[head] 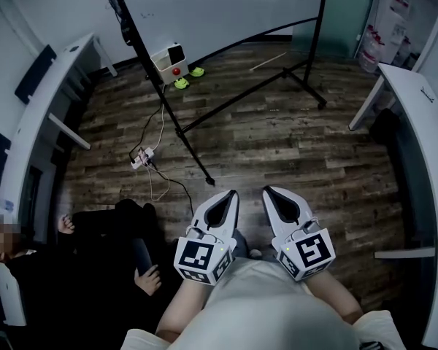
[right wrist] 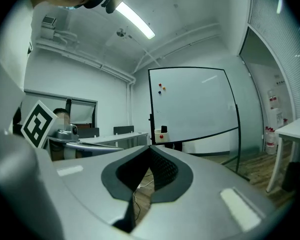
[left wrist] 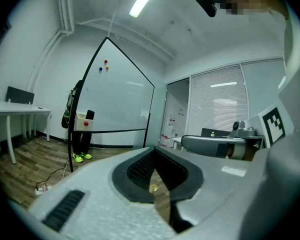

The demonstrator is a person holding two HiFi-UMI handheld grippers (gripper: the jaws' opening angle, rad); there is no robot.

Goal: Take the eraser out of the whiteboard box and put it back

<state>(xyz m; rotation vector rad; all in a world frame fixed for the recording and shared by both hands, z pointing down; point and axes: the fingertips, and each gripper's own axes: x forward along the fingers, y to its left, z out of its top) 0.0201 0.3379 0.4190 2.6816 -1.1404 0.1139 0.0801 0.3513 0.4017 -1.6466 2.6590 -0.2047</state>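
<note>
The whiteboard [head: 226,6] stands on a black frame across the room. A white box [head: 168,63] with a red dot hangs at its lower left corner. In the left gripper view the box [left wrist: 82,121] shows a black eraser [left wrist: 89,115] sticking up out of it. The right gripper view shows the same box [right wrist: 161,136] and eraser [right wrist: 163,129], small and far off. My left gripper [head: 228,195] and right gripper [head: 270,192] are held side by side close to my body, far from the board. Both have their jaws together with nothing between them.
A power strip [head: 141,157] with cables lies on the wood floor between me and the board's stand. A seated person [head: 95,261] is at my left. White desks [head: 40,108] [head: 423,115] line both sides. Green shoes [head: 181,83] show under the board.
</note>
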